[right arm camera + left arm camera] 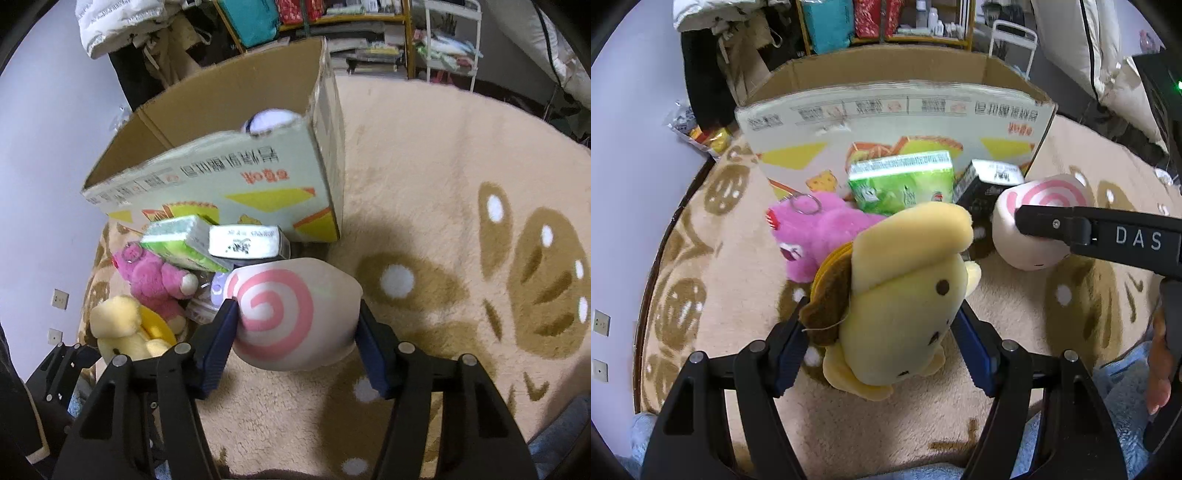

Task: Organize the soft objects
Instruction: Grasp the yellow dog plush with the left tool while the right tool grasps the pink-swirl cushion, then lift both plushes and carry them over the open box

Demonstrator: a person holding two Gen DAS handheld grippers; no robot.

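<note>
Both grippers carrying plush toys toward the box

The left gripper (879, 339) clamps the yellow dog plush (905, 295); the right gripper (295, 332) squeezes the pink-swirl cushion (291, 317), both near the cardboard box (236, 177). Best to clear the rim, then let go.

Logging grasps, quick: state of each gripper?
Left gripper: shut on the yellow dog plush.
Right gripper: shut on the pink-swirl plush.

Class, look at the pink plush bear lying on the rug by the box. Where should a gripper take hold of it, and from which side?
Grip the pink plush bear across its torso, from above. It lies low on the rug with the green packet and yellow plush crowding its sides, so only the top seems open. Its key ring looks too thin for the pads.
</note>
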